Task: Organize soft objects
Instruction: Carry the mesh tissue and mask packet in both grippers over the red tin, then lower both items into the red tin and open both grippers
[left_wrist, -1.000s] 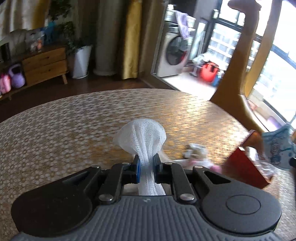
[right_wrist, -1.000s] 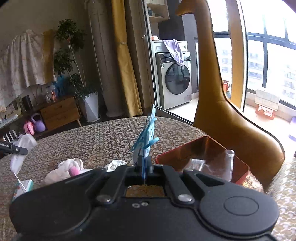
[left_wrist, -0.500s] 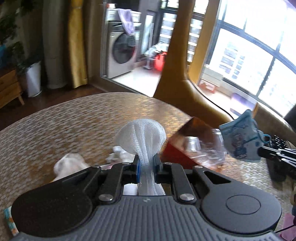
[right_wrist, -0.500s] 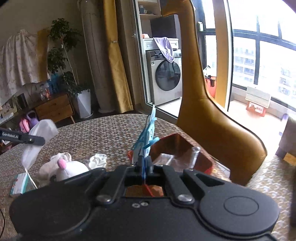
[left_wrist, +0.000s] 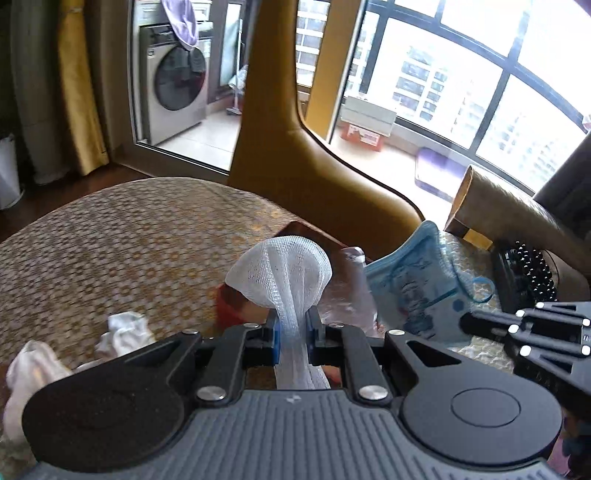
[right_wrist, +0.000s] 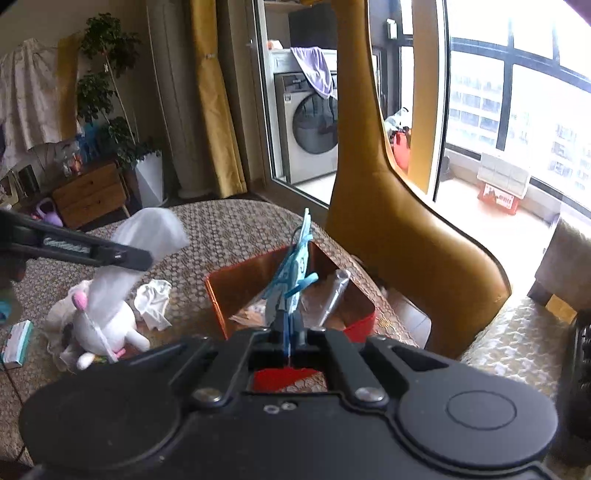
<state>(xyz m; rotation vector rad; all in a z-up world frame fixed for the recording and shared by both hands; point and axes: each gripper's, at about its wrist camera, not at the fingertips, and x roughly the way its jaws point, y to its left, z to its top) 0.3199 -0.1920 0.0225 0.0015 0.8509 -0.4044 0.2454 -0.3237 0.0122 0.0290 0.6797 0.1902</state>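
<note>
Left gripper (left_wrist: 291, 328) pinches limp, featherlight white mesh netting (left_wrist: 282, 269) at its gathered neck; right gripper (right_wrist: 290, 334) clamps floppy blue face mask (right_wrist: 291, 267) edge.

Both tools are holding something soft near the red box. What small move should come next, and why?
Probably lower the right tool a little and open it. It is shut on the blue face mask, which already hangs over the open red box. The left tool, shut on the white mesh cloth, seems to be beside the box, so it could follow.
</note>
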